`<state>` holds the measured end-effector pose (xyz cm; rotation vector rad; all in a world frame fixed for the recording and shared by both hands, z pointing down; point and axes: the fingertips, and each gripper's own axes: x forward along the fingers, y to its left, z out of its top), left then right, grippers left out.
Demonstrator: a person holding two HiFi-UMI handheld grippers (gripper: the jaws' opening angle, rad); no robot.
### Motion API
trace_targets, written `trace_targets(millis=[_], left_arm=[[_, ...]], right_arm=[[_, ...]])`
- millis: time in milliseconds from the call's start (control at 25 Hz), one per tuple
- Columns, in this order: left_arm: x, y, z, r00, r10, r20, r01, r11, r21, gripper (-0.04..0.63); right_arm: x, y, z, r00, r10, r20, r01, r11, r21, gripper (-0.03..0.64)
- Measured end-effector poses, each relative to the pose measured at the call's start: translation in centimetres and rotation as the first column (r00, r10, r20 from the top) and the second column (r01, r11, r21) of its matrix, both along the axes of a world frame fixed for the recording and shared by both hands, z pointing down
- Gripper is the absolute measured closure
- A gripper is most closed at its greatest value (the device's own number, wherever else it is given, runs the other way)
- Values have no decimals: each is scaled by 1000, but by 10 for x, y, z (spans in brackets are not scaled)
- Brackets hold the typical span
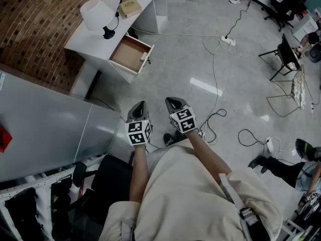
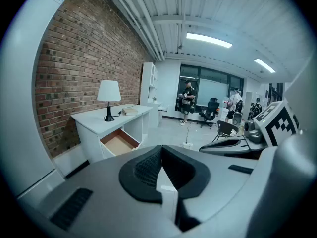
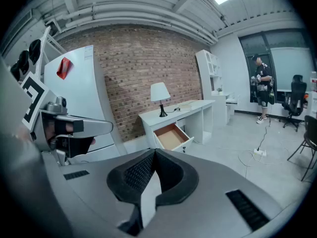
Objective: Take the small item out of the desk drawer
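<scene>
- Left gripper [image 1: 140, 106]: is being held out in front of the body, tipped a little downward and well apart from the desk. It is judged as being carried toward the work rather than used. Its jaws are being pressed fully together, with nothing between them.
- Right gripper [image 1: 173, 102]: is being held just beside the left at a matching tilt. Its jaws are likewise meeting tip to tip and are gripping nothing.
- Pads [image 3: 136, 173]: black, finely dimpled faces are being shown, set in smooth grey moulded shells. A marker cube [image 1: 138, 132] with square black-and-white patterns is being carried on each gripper.
- Desk [image 1: 85, 40]: white, boxy and flat-topped, it is being stood against a red-brown brick wall [image 1: 30, 29], which frees the front for access.
- Drawer [image 1: 129, 54]: is being left pulled out over the floor, presumably so that its contents can be reached. It has a white front and a pale brown, wood-like bottom.
- Small item: is not being made out in any view. The visible drawer bottom is showing bare, so the item is judged to be lying inside, out of sight or too small to tell.
- Lamp [image 1: 98, 14]: with its white tapered shade and black base, it is being stood on the desktop just behind the drawer.
- Book [image 1: 130, 6]: tan and flat, it is lying near the lamp.
- Floor [image 1: 200, 64]: is glossy pale grey and is being crossed by loose cables.
</scene>
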<state>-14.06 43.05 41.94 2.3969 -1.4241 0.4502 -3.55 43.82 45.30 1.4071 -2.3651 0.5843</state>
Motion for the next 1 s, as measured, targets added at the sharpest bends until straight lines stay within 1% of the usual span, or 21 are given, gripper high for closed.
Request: trace_targets(millis=[120, 320, 480, 560, 680, 760, 840, 1000], left_arm=[[9, 0, 2, 1000, 27, -5, -27, 1000, 6, 578], [11, 2, 1, 999, 52, 0, -52, 999, 15, 578], [10, 3, 0, 999, 50, -20, -50, 999, 19, 578], [8, 5, 3, 999, 41, -29, -40, 999, 14, 578], [6, 4, 8, 999, 26, -44, -26, 1000, 0, 578], [3, -2, 11, 999, 16, -48, -17, 1000, -8, 578], [-3, -9, 15, 999, 4, -49, -5, 1000, -16, 578], [-11, -31, 19, 999, -11, -41, 10, 1000, -24, 578]], right_arm=[[5, 2, 0, 1000, 9, -6, -9, 1000, 5, 592], [-1, 4, -5, 1000, 10, -6, -10, 1000, 26, 592], [1, 8, -7, 1000, 20, -21, -19, 999, 33, 592], [3, 9, -10, 999, 45, 7, -45, 998, 52, 592], [11, 7, -17, 994, 65, 86, -71, 995, 67, 592], [9, 2, -17, 992, 43, 117, -51, 997, 62, 592], [3, -3, -14, 992, 6, 126, -12, 999, 53, 592], [-7, -24, -4, 995, -35, 97, 30, 998, 55, 592]])
